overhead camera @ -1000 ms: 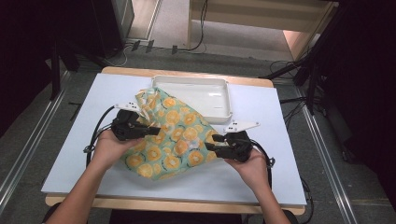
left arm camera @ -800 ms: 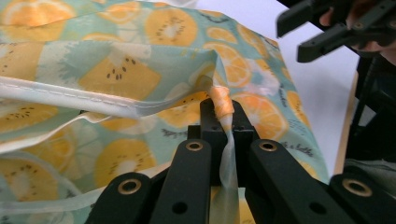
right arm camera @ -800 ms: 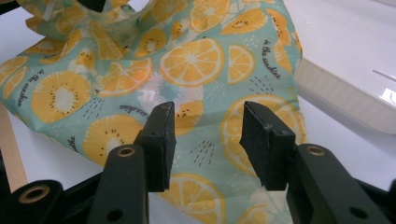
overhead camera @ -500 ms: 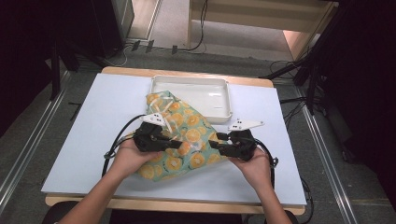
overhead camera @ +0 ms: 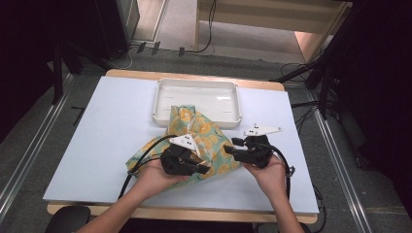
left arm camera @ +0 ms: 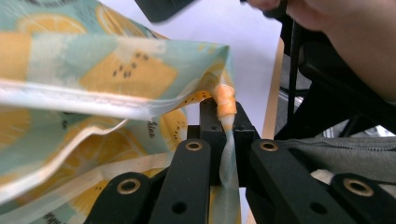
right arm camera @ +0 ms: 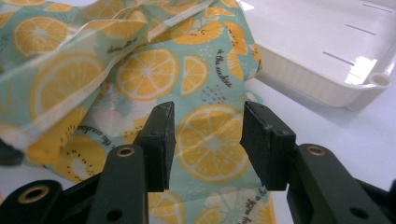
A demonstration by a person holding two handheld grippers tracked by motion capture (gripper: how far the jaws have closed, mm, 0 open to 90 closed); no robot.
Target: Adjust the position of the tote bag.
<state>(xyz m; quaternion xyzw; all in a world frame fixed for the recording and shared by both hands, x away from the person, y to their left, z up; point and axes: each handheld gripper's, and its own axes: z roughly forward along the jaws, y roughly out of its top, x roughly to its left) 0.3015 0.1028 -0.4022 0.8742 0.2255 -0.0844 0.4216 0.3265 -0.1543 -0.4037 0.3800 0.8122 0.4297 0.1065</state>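
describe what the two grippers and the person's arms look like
Both are black: the left gripper and right gripper each carry a pale three-cornered plate with dark dots on top, and a black cable loops from each. Their jaws are flat black bars with brass-coloured rivets. The forearms are bare, no sleeves in view.

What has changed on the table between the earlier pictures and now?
The left gripper, shut on a twisted corner of the teal cloth with orange slices, carried it from the cloth's left side toward the right, folding the cloth narrower and off the white plastic tray's floor. The right gripper stayed open at the cloth's right edge; the tray did not move.
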